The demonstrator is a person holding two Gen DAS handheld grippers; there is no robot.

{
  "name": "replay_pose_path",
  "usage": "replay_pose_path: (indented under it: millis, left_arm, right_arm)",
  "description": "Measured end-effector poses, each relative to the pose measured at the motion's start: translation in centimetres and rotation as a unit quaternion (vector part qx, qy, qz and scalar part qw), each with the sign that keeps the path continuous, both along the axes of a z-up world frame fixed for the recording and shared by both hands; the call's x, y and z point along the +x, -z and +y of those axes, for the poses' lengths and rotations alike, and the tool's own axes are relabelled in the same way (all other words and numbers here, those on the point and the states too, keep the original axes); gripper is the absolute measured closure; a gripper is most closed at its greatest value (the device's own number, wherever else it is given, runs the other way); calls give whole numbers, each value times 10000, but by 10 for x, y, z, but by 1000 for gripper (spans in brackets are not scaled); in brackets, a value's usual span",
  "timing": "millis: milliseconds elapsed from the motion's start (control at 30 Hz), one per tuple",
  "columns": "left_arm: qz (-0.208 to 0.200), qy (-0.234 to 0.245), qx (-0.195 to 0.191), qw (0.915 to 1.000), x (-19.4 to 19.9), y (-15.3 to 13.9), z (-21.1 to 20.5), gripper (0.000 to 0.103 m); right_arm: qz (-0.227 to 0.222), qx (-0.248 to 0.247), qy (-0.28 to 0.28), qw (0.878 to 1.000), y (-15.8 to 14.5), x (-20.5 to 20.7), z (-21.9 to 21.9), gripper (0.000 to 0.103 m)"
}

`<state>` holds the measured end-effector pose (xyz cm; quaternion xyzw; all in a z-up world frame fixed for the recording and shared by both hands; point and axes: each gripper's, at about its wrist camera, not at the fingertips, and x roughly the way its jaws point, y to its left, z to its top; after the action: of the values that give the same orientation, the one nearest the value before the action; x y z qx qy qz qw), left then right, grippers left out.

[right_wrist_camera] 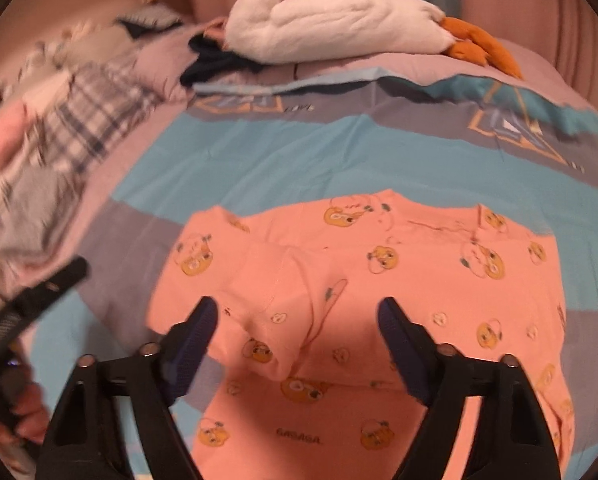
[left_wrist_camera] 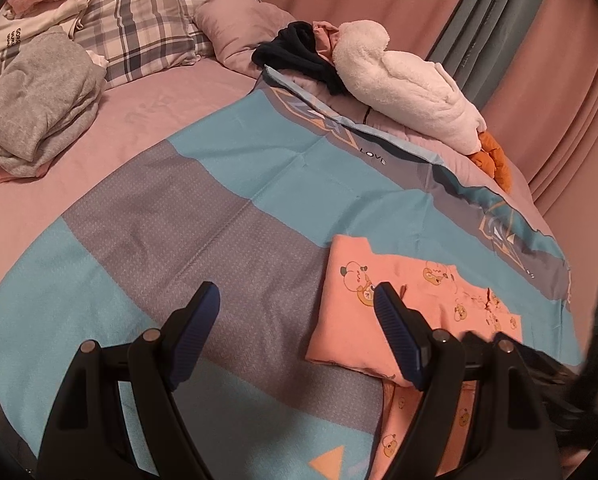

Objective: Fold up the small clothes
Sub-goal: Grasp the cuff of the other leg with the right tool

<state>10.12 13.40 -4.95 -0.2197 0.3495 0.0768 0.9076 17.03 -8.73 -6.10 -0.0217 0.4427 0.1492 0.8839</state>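
Observation:
A small pink garment (left_wrist_camera: 415, 292) printed with yellow cartoon bears lies flat on the blue and grey bedspread (left_wrist_camera: 219, 208). In the right wrist view the pink garment (right_wrist_camera: 399, 272) fills the middle, with one part folded over its left side into a raised flap. My right gripper (right_wrist_camera: 297, 304) hovers open just above that flap, its fingers on either side and not pressing it. My left gripper (left_wrist_camera: 295, 292) is open over bare bedspread, with nothing between its fingers. Its right finger (left_wrist_camera: 395, 328) overlaps the garment's left edge in the picture.
A white plush goose (left_wrist_camera: 407, 76) with orange feet lies at the bed's far edge beside dark clothing (left_wrist_camera: 299, 54). Grey folded clothes (left_wrist_camera: 39, 104) and plaid pillows (left_wrist_camera: 139, 36) sit at the far left. Pink curtains (left_wrist_camera: 559, 120) hang behind. A hand (right_wrist_camera: 27, 408) shows at the lower left.

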Motion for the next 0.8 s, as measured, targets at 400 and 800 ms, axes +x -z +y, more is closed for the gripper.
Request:
replay_pose_path:
  millis: [400, 800]
  left_arm:
    - [-208, 61, -354, 9991, -9, -8, 9, 23]
    - [-205, 69, -377, 9991, -10, -8, 9, 23]
  right_arm:
    - [217, -575, -404, 9973, 35, 16, 35, 49]
    - [-363, 82, 77, 9993, 0, 9, 0, 100]
